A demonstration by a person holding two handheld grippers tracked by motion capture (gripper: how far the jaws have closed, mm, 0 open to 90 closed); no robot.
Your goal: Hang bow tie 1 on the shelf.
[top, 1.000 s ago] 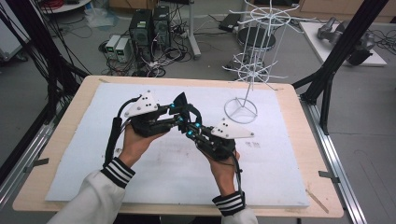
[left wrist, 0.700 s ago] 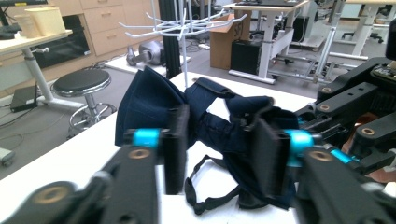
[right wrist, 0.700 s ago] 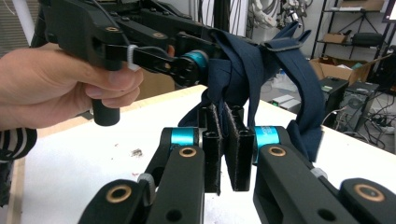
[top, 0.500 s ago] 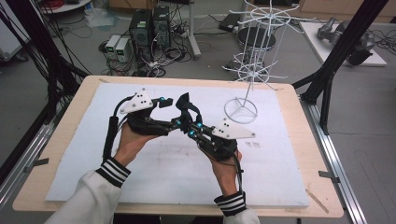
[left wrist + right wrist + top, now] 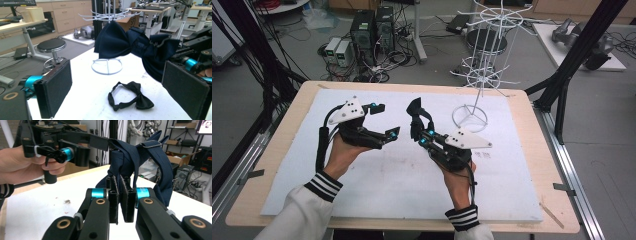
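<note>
A navy bow tie point(image 5: 415, 116) hangs above the white mat, and my right gripper point(image 5: 419, 138) is shut on its fabric. In the right gripper view the pads point(image 5: 128, 197) pinch the navy cloth point(image 5: 140, 157) between them. My left gripper point(image 5: 387, 120) stands just left of the tie; its jaws have just been opening and nothing is pressed between its pads point(image 5: 53, 92). In the left gripper view the navy bow tie point(image 5: 132, 45) hangs ahead of the open jaws. A black bow tie point(image 5: 130, 98) lies flat on the mat below it.
A white wire stand point(image 5: 477, 80) rises at the back right of the mat, its ring base point(image 5: 107, 66) just behind the ties. The white mat point(image 5: 362, 185) covers a wooden table point(image 5: 537, 150). Black frame posts, computers and cables surround the table.
The left gripper was shut on the navy bow tie beside the right one. It has opened, let go and drawn a little to the left. The right gripper has kept still with the tie.
</note>
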